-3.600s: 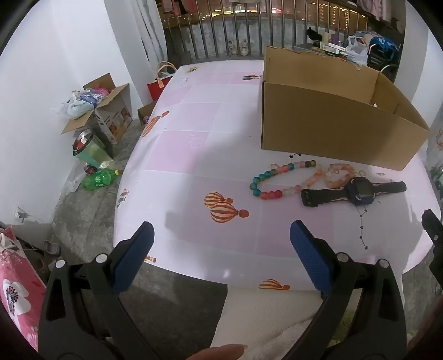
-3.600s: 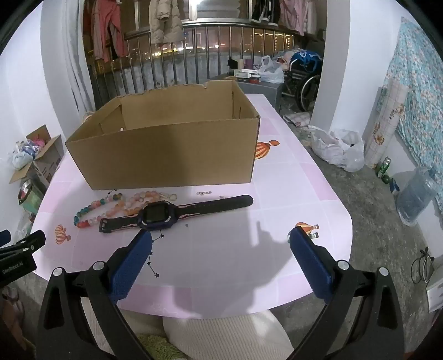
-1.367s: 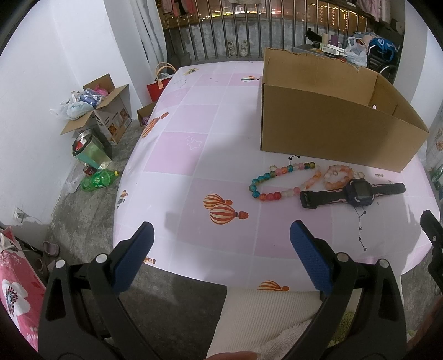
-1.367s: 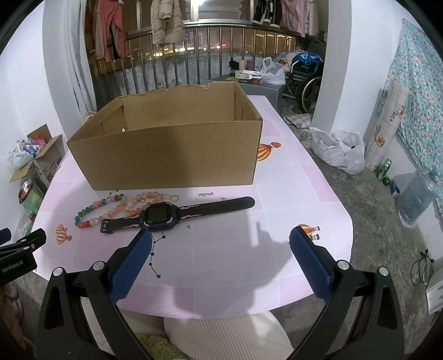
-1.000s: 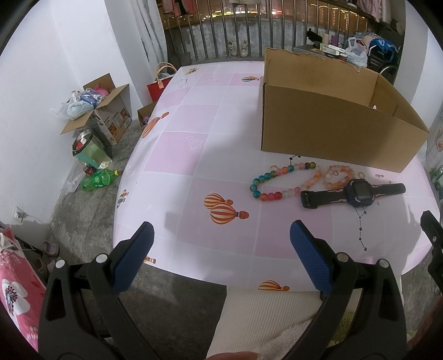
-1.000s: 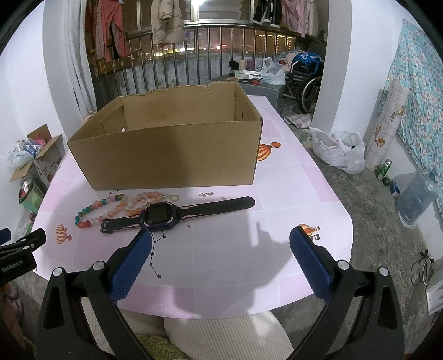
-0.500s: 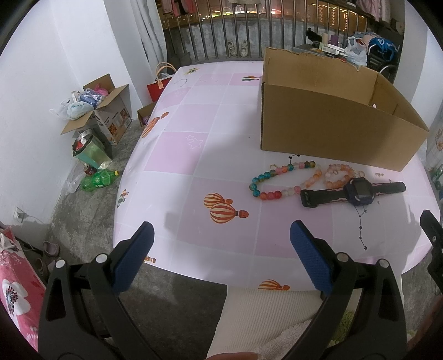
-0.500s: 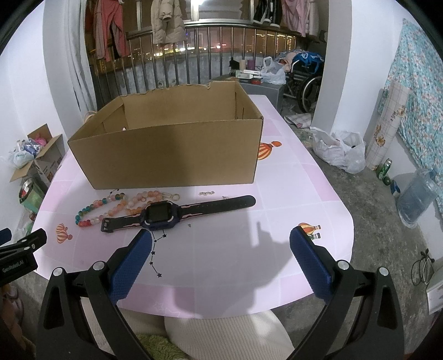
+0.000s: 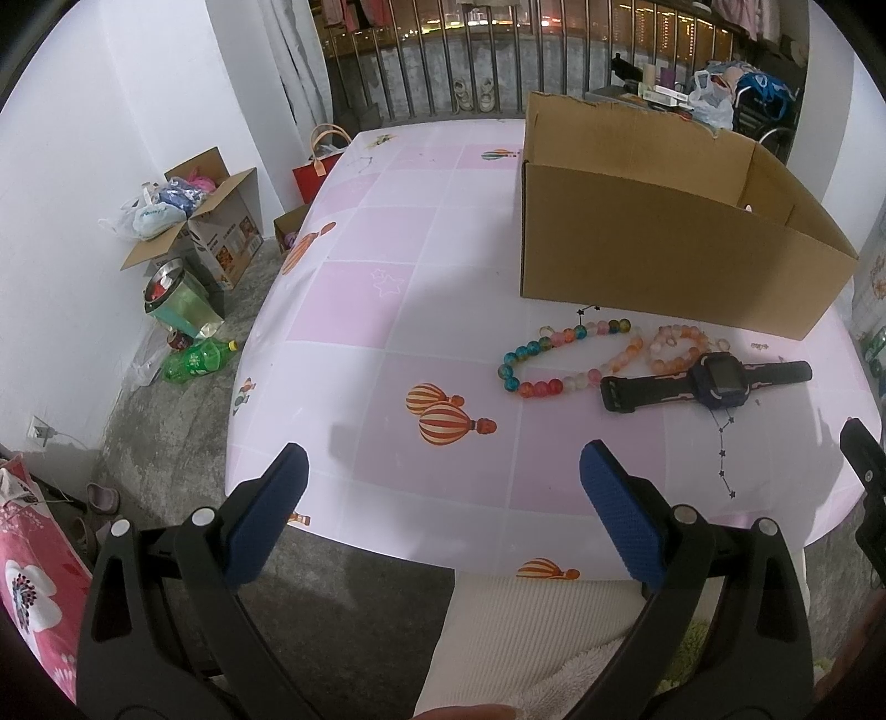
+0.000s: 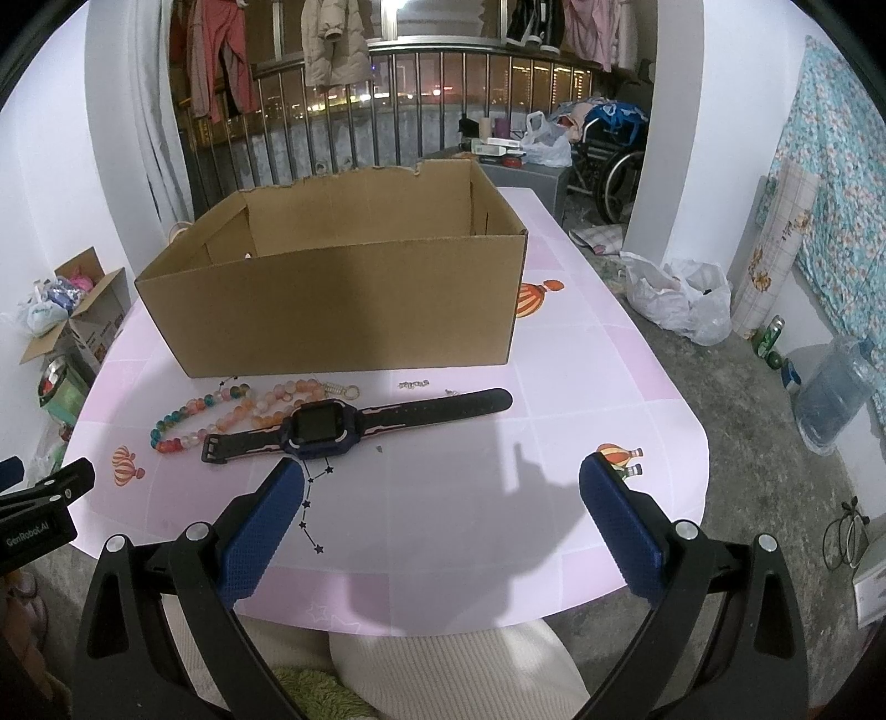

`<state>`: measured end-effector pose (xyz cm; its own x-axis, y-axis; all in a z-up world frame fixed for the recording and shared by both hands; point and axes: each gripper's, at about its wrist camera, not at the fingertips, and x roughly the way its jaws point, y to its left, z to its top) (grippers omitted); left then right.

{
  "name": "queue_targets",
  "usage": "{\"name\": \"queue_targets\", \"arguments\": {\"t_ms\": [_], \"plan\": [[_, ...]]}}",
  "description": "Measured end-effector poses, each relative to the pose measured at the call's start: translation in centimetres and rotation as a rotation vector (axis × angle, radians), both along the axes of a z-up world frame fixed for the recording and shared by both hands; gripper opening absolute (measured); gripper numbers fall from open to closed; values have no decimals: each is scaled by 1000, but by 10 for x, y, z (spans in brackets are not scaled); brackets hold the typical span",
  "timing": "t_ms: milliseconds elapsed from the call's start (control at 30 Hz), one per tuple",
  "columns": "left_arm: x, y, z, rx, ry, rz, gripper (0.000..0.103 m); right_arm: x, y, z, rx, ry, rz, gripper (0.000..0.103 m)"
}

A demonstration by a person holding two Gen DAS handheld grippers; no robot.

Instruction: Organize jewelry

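Where it lies flat, watch [image 10: 326, 426] shows dark, straps outstretched.

On the table [image 10: 554, 387] an open cardboard box [image 10: 343, 310] is placed at the far side. Before it the bead bracelets [image 10: 221, 412] are laid at the left, and the smartwatch [image 10: 326, 426] just beside them, at their right

White walls [image 9: 83, 166], grey concrete floor [image 10: 775, 443]. Table with pink checked cloth [image 9: 387, 277], balloon prints. Metal railing [image 10: 332, 138] past its far edge, night city lights behind, clothes [image 10: 332, 50] hung above. Open carton of bags [image 9: 194, 210] on floor left; wheelchair [image 10: 614, 160], water jug [image 10: 836, 387], floral curtain [image 10: 836, 183] right.
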<state>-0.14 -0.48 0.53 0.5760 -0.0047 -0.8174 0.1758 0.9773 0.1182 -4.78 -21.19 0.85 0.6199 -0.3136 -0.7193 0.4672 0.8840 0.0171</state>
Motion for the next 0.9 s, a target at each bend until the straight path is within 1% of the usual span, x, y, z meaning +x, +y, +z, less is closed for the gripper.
{"name": "queue_targets", "arguments": {"t_ms": [433, 700, 833, 900], "plan": [[0, 0, -1, 2, 1, 0, 95, 0, 1, -2, 1, 1, -1, 97], [9, 2, -15, 9, 13, 3, 95, 11, -5, -15, 8, 12, 4, 97], [14, 3, -21, 10, 28, 2, 95, 15, -2, -16, -31, -9, 49, 97], [19, 5, -26, 10, 43, 5, 95, 21, 2, -17, -50, -20, 95, 97]]}}
